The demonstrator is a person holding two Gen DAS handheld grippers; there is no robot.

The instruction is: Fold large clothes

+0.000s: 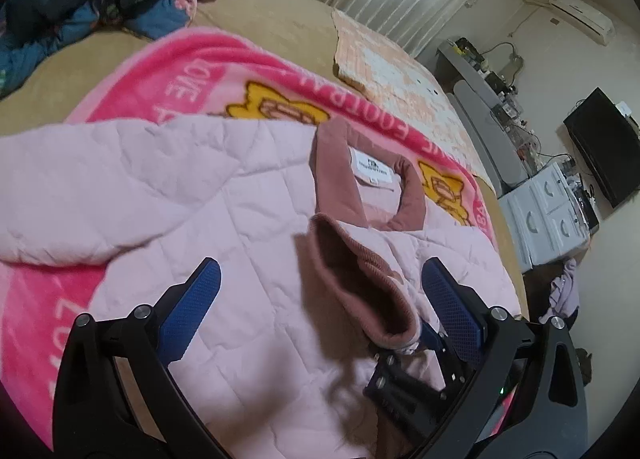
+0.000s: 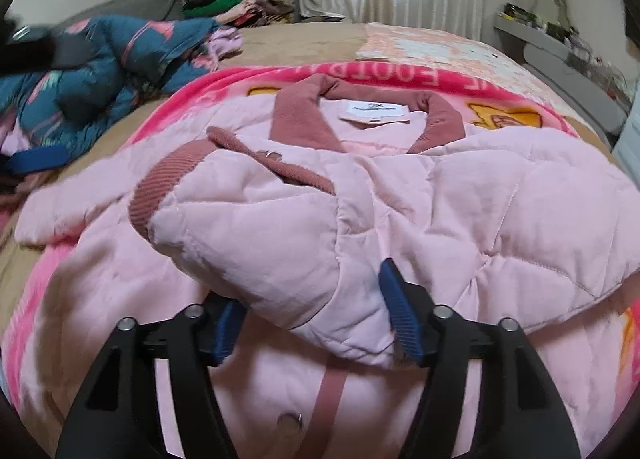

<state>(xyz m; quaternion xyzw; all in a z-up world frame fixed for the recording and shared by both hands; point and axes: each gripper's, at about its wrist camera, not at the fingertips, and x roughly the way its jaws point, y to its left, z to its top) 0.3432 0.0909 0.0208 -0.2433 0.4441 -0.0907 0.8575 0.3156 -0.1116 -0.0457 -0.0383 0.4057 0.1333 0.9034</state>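
A pale pink quilted jacket (image 2: 440, 211) with a dusty-rose collar (image 2: 300, 115) lies spread on a bright pink blanket (image 2: 400, 79). One sleeve is folded across the jacket's front, and its ribbed cuff (image 2: 146, 199) points left. My right gripper (image 2: 314, 323) is open and straddles the near fold of that sleeve, with the cloth loose between the blue pads (image 2: 400, 319). In the left wrist view my left gripper (image 1: 322, 307) is wide open over the jacket (image 1: 200, 187). A rose cuff (image 1: 360, 283) stands between its fingers, nearer the right pad (image 1: 452, 307). The right gripper's black fingers (image 1: 404, 379) show below that cuff.
A tan bed sheet (image 1: 260, 11) lies under the blanket. A blue floral quilt (image 2: 100, 59) is heaped at the far left, with a pile of folded clothes (image 2: 240, 3) behind it. Past the bed's right edge stand a white drawer unit (image 1: 548, 215) and a black screen (image 1: 600, 143).
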